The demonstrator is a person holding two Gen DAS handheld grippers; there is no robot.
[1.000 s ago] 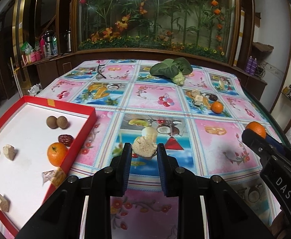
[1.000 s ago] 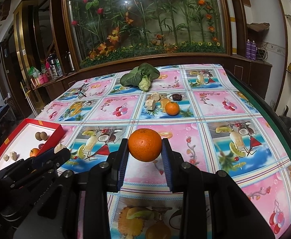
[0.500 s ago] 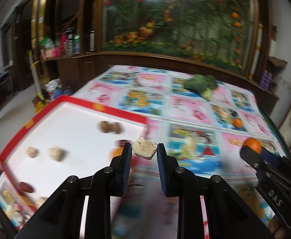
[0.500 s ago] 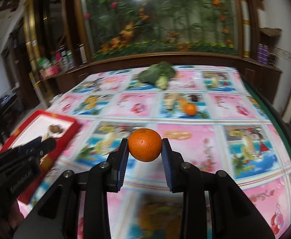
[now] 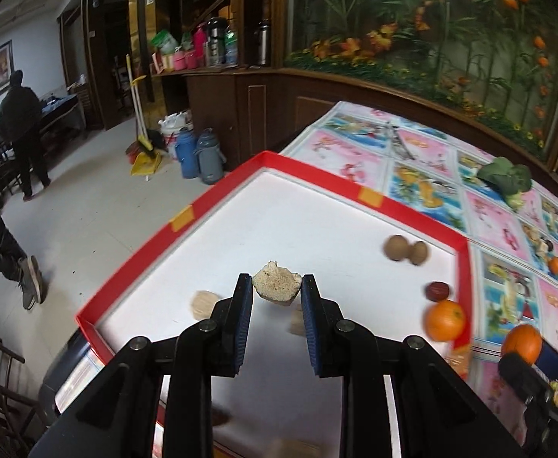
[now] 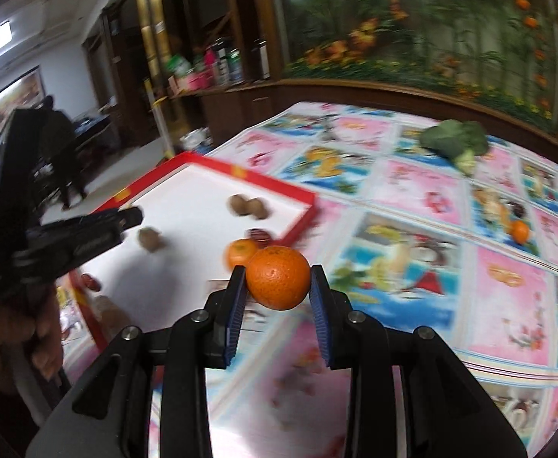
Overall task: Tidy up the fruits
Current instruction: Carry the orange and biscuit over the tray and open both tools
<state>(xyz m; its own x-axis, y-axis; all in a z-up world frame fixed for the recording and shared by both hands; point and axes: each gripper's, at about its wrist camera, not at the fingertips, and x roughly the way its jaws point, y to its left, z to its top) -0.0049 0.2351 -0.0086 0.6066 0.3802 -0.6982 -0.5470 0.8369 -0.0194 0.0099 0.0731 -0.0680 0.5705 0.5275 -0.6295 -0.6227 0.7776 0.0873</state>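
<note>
In the left wrist view, the left gripper (image 5: 277, 305) has its blue-padded jaws drawn narrow onto a pale, crumbly tan lump (image 5: 277, 285) with a rough top, pinched across its width. The lump hangs directly above the white floor of the shallow red-rimmed tray (image 5: 218, 187), so the drop spot lies straight below it, with a similar tan piece (image 5: 204, 302) just to the left and two brown round fruits (image 5: 405, 249) further right. In the right wrist view, the right gripper (image 6: 278, 297) is closed on a round orange mandarin (image 6: 278, 277), held by its sides. Here the tray sits ahead and to the left, and the mandarin appears over the tablecloth just outside the tray's near corner, beside a second mandarin (image 6: 239, 252) lying inside. The left hand is therefore the one already over the tray; the right probably needs to travel leftward.
</note>
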